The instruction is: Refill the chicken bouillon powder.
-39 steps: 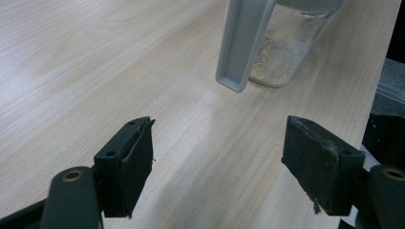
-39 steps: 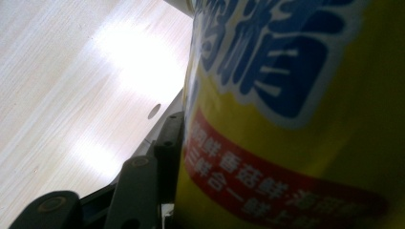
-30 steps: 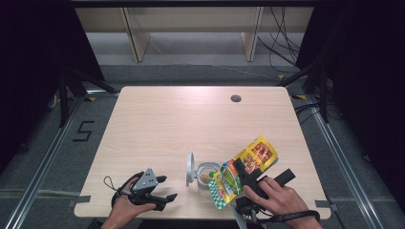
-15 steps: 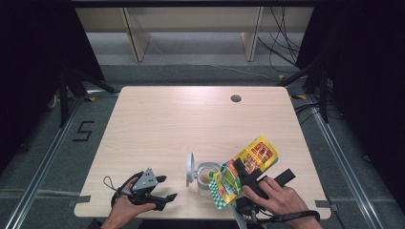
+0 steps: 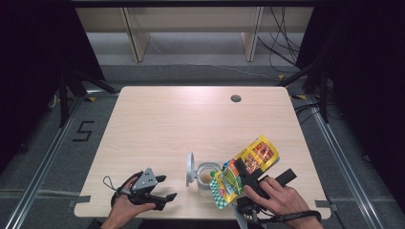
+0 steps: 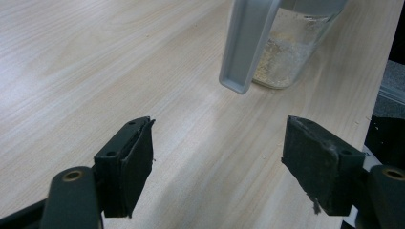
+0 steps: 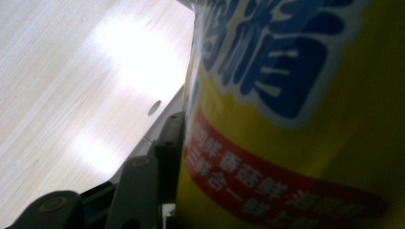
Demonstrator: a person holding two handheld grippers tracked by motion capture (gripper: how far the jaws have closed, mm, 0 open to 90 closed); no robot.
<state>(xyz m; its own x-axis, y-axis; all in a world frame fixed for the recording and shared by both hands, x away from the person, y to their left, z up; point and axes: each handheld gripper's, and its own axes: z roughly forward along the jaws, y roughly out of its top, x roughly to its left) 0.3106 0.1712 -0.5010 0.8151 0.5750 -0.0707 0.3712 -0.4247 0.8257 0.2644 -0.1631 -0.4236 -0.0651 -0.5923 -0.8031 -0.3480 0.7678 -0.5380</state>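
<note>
A small glass jar stands near the table's front edge with pale crumbs at its bottom, its hinged grey lid swung open to the left. My right gripper is shut on a yellow snack bag, which tilts down to the left with its low end over the jar's mouth. In the right gripper view the bag presses against the left finger and hides the other. My left gripper rests open at the front left, nothing between its jaws. In the left gripper view the jar and lid lie beyond it.
The light wooden table has a round cable hole at the back right. Dark floor and rails surround it, and a low shelf stands behind.
</note>
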